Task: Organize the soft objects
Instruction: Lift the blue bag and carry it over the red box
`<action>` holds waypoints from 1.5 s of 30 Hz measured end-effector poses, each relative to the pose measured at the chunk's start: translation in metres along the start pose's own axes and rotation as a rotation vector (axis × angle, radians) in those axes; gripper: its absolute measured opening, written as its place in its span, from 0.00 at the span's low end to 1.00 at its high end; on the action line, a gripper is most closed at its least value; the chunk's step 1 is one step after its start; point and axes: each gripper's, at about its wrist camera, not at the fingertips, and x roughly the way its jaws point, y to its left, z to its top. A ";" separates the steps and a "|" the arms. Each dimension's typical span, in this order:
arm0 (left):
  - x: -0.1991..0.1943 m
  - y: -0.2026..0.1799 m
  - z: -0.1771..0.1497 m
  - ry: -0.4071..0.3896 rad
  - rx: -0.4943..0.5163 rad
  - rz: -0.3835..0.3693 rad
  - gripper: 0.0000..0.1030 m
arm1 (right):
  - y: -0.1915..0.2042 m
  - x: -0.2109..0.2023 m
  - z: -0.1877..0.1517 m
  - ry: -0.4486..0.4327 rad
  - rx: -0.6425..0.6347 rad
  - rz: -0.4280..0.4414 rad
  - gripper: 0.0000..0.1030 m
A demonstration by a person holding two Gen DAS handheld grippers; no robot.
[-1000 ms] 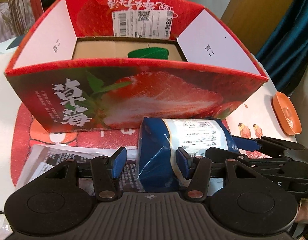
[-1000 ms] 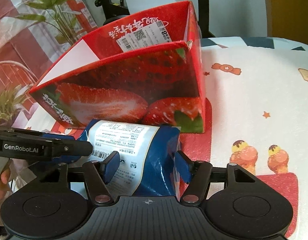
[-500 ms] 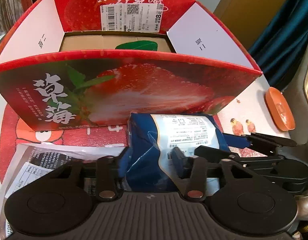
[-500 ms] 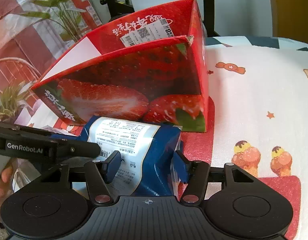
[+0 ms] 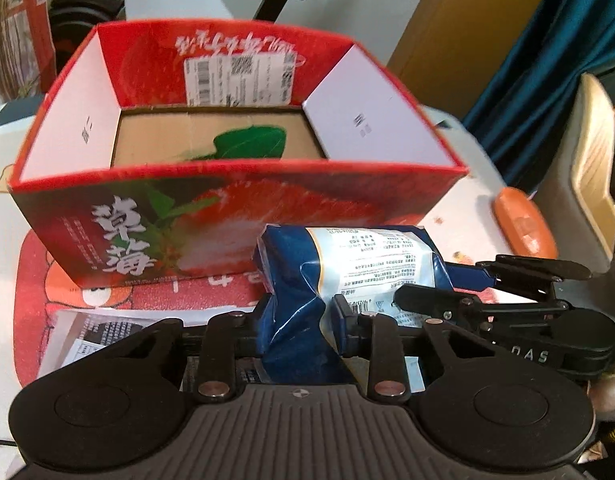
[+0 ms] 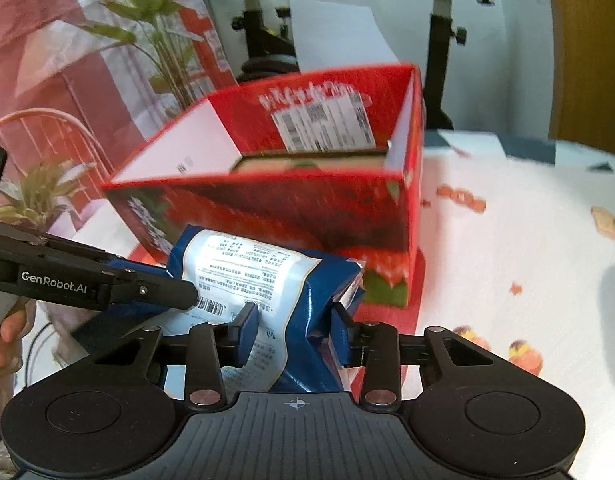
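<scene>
A soft blue pack with a white printed label [image 5: 347, 264] is held between both grippers, lifted in front of the red strawberry box [image 5: 235, 216]. My left gripper [image 5: 297, 316] is shut on its left end. My right gripper [image 6: 291, 328] is shut on its other end [image 6: 267, 272]. The open box [image 6: 291, 208] stands just behind the pack; its brown floor with a green leaf print [image 5: 247, 144] shows inside. Each gripper shows in the other's view.
A clear bag with printed paper [image 5: 95, 332] lies on the table at the lower left. An orange dish [image 5: 523, 220] sits to the right of the box. The cloth-covered table [image 6: 527, 240] stretches to the right. Plants [image 6: 147, 40] stand behind on the left.
Both grippers closed on the pack and raised it off the table. The view now looks further down into the box.
</scene>
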 end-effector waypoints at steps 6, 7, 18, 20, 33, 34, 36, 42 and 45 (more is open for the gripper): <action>-0.034 0.004 0.003 -0.060 0.033 -0.064 0.31 | 0.023 -0.034 0.033 -0.039 -0.169 0.037 0.28; -0.041 0.006 0.004 -0.073 0.044 -0.069 0.31 | 0.027 -0.038 0.040 -0.045 -0.193 0.046 0.28; -0.103 0.028 0.048 -0.234 0.070 -0.050 0.31 | 0.087 -0.048 0.137 -0.162 -0.527 0.009 0.26; -0.111 0.034 0.062 -0.277 0.073 -0.026 0.31 | 0.095 -0.041 0.156 -0.189 -0.578 -0.017 0.26; -0.074 0.060 0.148 -0.370 0.116 0.214 0.31 | 0.094 0.086 0.186 -0.241 -0.724 -0.164 0.26; -0.061 0.062 0.153 -0.343 0.120 0.227 0.31 | 0.090 0.097 0.186 -0.205 -0.710 -0.168 0.26; -0.044 0.067 0.159 -0.298 0.121 0.241 0.31 | 0.083 0.113 0.186 -0.147 -0.672 -0.162 0.26; 0.005 0.081 0.170 -0.164 0.097 0.238 0.31 | 0.061 0.148 0.186 0.013 -0.534 -0.135 0.25; 0.018 0.079 0.167 -0.124 0.147 0.267 0.31 | 0.050 0.158 0.186 0.057 -0.446 -0.135 0.23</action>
